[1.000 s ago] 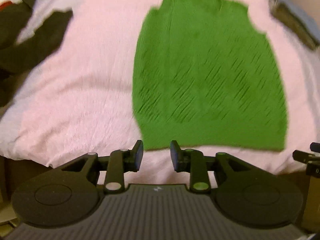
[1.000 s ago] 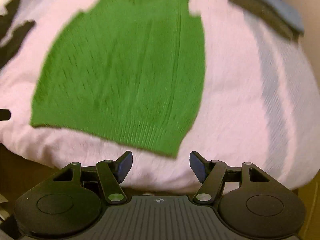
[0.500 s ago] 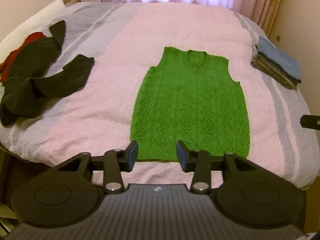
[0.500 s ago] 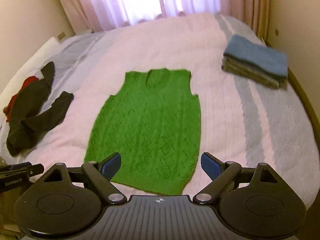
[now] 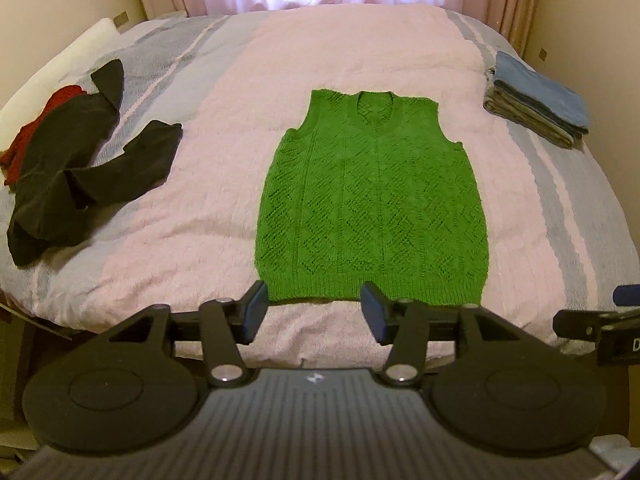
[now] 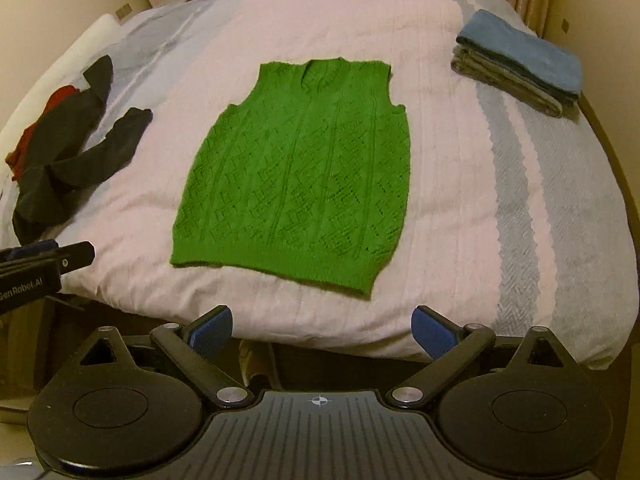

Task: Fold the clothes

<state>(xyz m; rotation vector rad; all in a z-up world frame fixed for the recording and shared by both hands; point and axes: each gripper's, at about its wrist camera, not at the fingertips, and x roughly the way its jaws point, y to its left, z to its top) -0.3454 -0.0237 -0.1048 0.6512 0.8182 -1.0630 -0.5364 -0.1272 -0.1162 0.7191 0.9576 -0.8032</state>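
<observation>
We saw the bed [image 5: 360,48], in its pink and grey striped cover, fill both views. At its middle a green knitted vest [image 5: 372,204] lay spread flat, neck away from us and hem toward the near edge. To the left sat a loose heap of dark and red clothes [image 5: 72,168]; to the right, a folded stack [image 6: 520,60]. Our left gripper [image 5: 314,312] hung just short of the hem, jaws moderately apart and empty; our right gripper [image 6: 320,330] stood wide and empty, off the bed's edge. We judged the vest ready for folding, which would call for each gripper to pinch an edge.
</observation>
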